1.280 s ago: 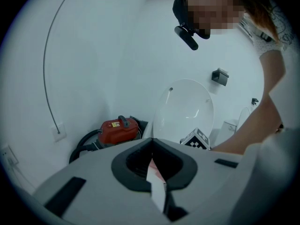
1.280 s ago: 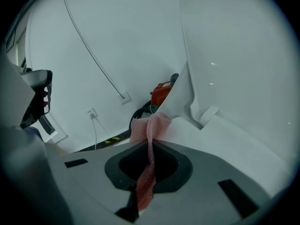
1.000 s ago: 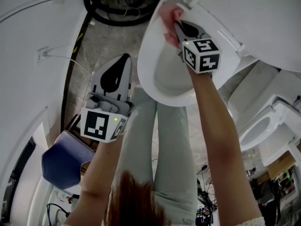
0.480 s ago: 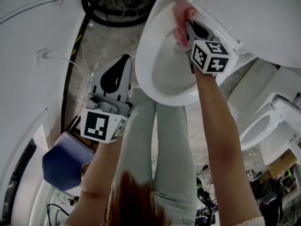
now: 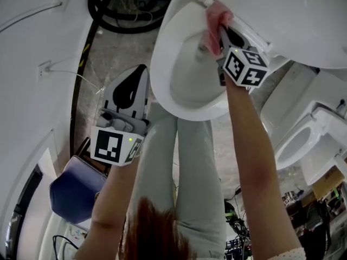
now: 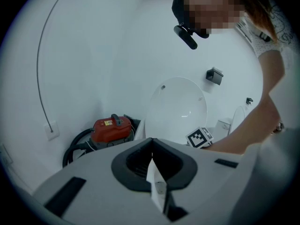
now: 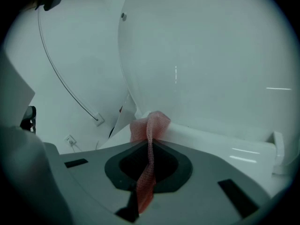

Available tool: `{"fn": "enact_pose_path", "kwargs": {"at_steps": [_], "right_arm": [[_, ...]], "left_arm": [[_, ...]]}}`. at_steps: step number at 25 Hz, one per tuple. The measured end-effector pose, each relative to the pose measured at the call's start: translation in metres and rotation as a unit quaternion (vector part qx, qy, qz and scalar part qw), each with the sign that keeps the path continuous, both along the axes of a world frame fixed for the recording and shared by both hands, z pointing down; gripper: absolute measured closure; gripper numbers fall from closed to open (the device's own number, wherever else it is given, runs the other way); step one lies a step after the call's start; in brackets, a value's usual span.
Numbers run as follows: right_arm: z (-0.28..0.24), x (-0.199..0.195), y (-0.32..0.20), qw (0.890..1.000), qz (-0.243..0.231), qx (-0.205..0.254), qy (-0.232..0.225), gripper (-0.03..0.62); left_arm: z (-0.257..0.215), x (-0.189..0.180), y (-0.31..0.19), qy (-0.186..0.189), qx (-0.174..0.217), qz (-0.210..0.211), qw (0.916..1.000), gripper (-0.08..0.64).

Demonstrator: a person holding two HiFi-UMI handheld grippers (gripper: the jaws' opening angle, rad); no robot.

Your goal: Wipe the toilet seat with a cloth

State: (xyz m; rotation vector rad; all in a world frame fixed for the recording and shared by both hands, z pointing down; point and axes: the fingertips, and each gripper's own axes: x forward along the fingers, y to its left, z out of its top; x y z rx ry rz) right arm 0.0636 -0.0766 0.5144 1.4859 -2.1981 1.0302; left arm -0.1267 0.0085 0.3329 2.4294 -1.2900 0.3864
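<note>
With right gripper jaws clamped on the cloth, we should press evenly along the seat; left gripper jaws together.

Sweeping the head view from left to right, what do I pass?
blue item → left gripper → toilet seat → cloth clamped in the right gripper → second toilet

The cloth is a pink, coarse open-weave mesh; the toilet seat is smooth, glossy white.
</note>
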Motion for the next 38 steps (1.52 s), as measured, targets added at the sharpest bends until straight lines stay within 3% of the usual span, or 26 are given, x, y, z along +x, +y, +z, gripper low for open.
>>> {"fn": "enact_pose_path", "kwargs": {"at_steps": [9, 19, 28, 38], "right_arm": [[0.001, 0.026, 0.011, 1.0, 0.028, -0.01, 0.008, 0.572], [0.003, 0.037, 0.02, 0.998, 0.007, -0.031, 0.056, 0.572], [0.004, 0.07, 0.032, 0.996, 0.053, -0.074, 0.018, 0.572], [0.003, 0.101, 0.05, 0.994, 0.03, -0.077, 0.072, 0.571]], "left_arm": [[-0.003, 0.01, 0.0, 0.002, 0.003, 0.016, 0.9999, 0.558], [-0.002, 0.024, 0.005, 0.006, 0.002, 0.035, 0.9994, 0.558], [-0.008, 0.029, 0.002, 0.009, 0.008, 0.042, 0.999, 0.558], [-0.007, 0.035, 0.008, 0.011, 0.007, 0.053, 0.9985, 0.558]]}}
